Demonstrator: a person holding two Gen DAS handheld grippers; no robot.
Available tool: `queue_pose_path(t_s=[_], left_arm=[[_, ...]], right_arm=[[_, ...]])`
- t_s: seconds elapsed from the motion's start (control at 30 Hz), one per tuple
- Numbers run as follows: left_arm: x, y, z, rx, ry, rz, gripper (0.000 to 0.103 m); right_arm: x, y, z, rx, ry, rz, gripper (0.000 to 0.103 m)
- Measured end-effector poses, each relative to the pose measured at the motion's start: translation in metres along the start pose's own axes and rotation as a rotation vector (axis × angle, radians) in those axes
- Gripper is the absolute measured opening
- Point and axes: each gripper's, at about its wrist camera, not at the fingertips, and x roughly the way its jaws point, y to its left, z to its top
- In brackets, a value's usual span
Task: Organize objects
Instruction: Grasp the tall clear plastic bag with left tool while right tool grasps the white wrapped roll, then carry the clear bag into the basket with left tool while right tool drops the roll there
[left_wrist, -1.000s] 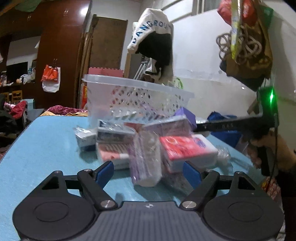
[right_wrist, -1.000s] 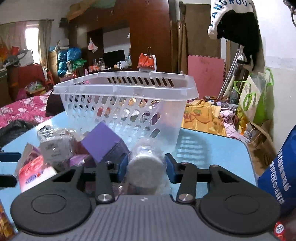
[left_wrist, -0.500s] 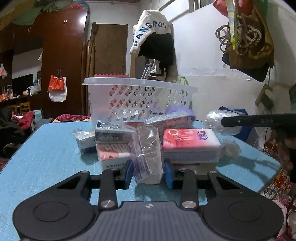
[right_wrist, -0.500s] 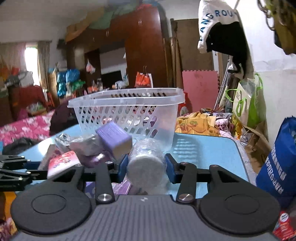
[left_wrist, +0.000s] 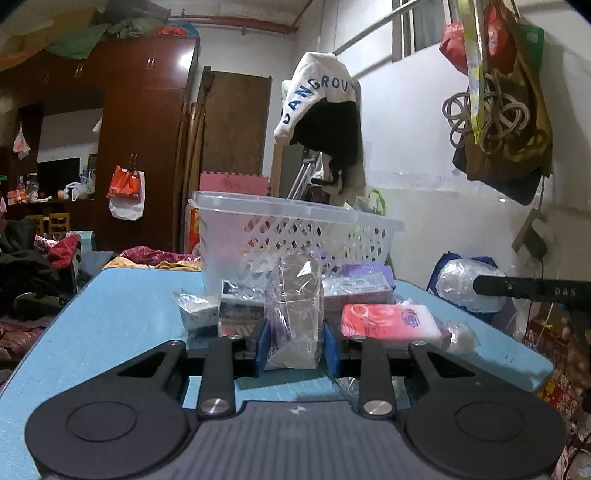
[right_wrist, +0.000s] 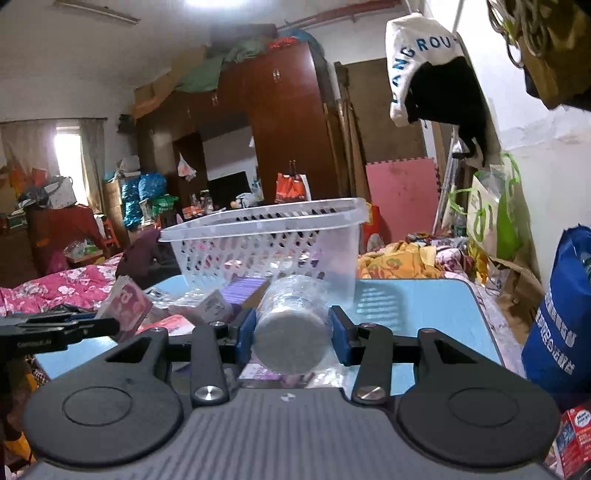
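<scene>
Left tongs (left_wrist: 295, 345): clamped on clear-wrapped packet (left_wrist: 294, 310), lifted clear of pile. Right tongs (right_wrist: 291, 338): gripping wrapped roll (right_wrist: 290, 325), bound likely for basket (right_wrist: 266, 236) on table (right_wrist: 406, 295).

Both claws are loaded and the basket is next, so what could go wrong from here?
The left claw pinches a soft clear-wrapped packet near its bottom; it may sag or slip. The right claw holds a plastic-wrapped roll by its round sides, so it could squirt out. The light basket could be shoved along the table by a low approach.
</scene>
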Motion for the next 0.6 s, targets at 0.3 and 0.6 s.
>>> queue_pose_path(t_s=[0.3,0.6], left_arm=[[-0.003,-0.001,0.004,0.000,-0.028,-0.002,0.034],[-0.014,0.007,0.018,-0.039,-0.066,-0.041,0.034]], right_arm=[[0.002,-0.004,-0.003,0.017,0.002,0.021,0.047],[-0.004,-0.006,0.010,0.030,-0.061,0.066,0.047]])
